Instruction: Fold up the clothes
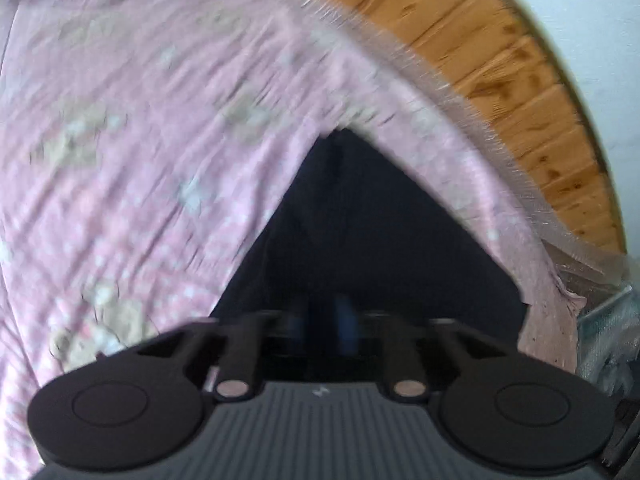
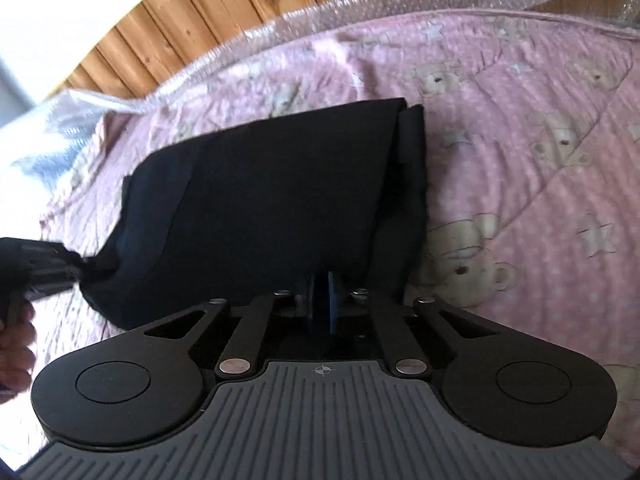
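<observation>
A dark garment (image 2: 272,200), folded into a thick slab, lies on a pink bear-print quilt (image 2: 520,140). The right gripper (image 2: 322,300) is clenched on its near edge, blue pads pressed together with cloth between them. Only the right wrist view shows the left gripper (image 2: 60,268) from outside, pinching the garment's left corner into a bunch, with a hand (image 2: 14,344) behind it. The left wrist view is blurred; there the garment (image 1: 360,232) fills the space ahead of the gripper (image 1: 324,320), fingers close together on the fabric. Bubble wrap (image 2: 360,4) edges the quilt against a wood-panelled wall (image 1: 500,60).
</observation>
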The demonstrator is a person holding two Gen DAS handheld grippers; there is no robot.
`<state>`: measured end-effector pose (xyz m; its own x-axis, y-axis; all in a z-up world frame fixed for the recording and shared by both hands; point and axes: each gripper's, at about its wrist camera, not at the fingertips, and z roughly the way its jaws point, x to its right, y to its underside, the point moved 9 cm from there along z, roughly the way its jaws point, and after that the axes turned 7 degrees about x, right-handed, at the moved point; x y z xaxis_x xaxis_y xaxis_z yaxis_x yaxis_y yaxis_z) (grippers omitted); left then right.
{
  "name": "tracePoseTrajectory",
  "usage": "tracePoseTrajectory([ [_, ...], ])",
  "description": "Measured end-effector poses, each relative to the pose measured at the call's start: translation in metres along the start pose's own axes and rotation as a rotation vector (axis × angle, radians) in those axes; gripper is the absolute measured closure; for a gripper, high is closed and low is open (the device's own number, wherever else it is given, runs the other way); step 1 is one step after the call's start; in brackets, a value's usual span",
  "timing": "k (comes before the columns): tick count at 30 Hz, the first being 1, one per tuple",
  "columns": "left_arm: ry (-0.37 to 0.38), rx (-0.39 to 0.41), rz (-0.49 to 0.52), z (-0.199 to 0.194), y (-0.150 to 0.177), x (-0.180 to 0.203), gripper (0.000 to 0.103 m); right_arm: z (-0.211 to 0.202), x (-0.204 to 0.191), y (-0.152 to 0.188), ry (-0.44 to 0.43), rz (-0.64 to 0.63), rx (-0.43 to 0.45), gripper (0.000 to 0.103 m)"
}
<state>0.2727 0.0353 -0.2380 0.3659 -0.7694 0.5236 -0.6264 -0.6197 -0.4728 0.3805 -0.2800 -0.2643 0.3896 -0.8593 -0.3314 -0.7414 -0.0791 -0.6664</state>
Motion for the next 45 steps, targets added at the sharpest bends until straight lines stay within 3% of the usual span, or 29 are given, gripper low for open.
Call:
tracePoseTrajectory([
  [3, 0.011, -0.016, 0.046, 0.000, -0.001, 0.014, 0.063, -0.004, -0.015, -0.033, -0.003, -0.088, 0.080, 0.076],
  [4, 0.001, -0.029, 0.057, 0.004, 0.002, 0.016, 0.063, 0.003, -0.017, -0.044, 0.002, -0.107, 0.088, 0.068],
  [6, -0.027, -0.059, 0.073, 0.014, 0.010, 0.018, 0.063, 0.030, -0.013, -0.061, 0.035, -0.135, 0.070, 0.064],
  [9, -0.080, -0.088, 0.109, 0.020, 0.014, 0.021, 0.064, 0.069, 0.004, -0.061, 0.085, -0.168, 0.006, 0.062],
  [13, -0.051, -0.048, 0.118, 0.006, 0.012, 0.032, 0.057, 0.045, -0.006, -0.067, 0.062, -0.164, 0.058, 0.061],
  [16, -0.091, -0.068, 0.158, 0.010, 0.020, 0.026, 0.051, 0.008, -0.028, -0.045, -0.014, -0.179, 0.119, 0.059],
  [19, -0.126, -0.098, 0.203, 0.017, 0.029, 0.017, 0.049, 0.022, -0.027, 0.003, 0.014, -0.227, 0.033, 0.054],
  [21, -0.126, -0.100, 0.220, 0.001, 0.030, 0.024, 0.050, 0.018, -0.023, 0.014, 0.036, -0.253, 0.069, 0.049],
  [24, -0.127, -0.103, 0.245, -0.024, 0.033, 0.035, 0.040, -0.010, -0.026, 0.007, 0.007, -0.138, 0.028, 0.046],
  [26, -0.126, -0.107, 0.284, -0.042, 0.038, 0.044, 0.028, -0.042, -0.037, 0.006, -0.022, -0.105, 0.035, 0.036],
  [28, -0.125, -0.115, 0.368, -0.062, 0.048, 0.057, 0.025, -0.073, -0.045, 0.013, 0.030, -0.101, 0.049, 0.021],
  [30, -0.116, -0.125, 0.427, -0.079, 0.059, 0.066, 0.018, -0.096, -0.047, 0.026, 0.093, -0.073, 0.042, 0.019],
  [33, -0.062, -0.126, 0.452, -0.108, 0.074, 0.079, 0.016, -0.133, -0.054, 0.048, 0.185, -0.022, 0.042, 0.019],
  [37, 0.016, -0.121, 0.498, -0.150, 0.091, 0.089, 0.008, -0.178, -0.086, 0.063, 0.249, -0.003, 0.110, 0.018],
  [40, 0.015, -0.082, 0.533, -0.184, 0.092, 0.086, 0.000, -0.206, -0.121, 0.064, 0.288, -0.022, 0.159, 0.015],
  [45, 0.015, -0.039, 0.517, -0.221, 0.092, 0.069, 0.000, -0.246, -0.178, 0.071, 0.321, -0.090, 0.204, 0.012],
])
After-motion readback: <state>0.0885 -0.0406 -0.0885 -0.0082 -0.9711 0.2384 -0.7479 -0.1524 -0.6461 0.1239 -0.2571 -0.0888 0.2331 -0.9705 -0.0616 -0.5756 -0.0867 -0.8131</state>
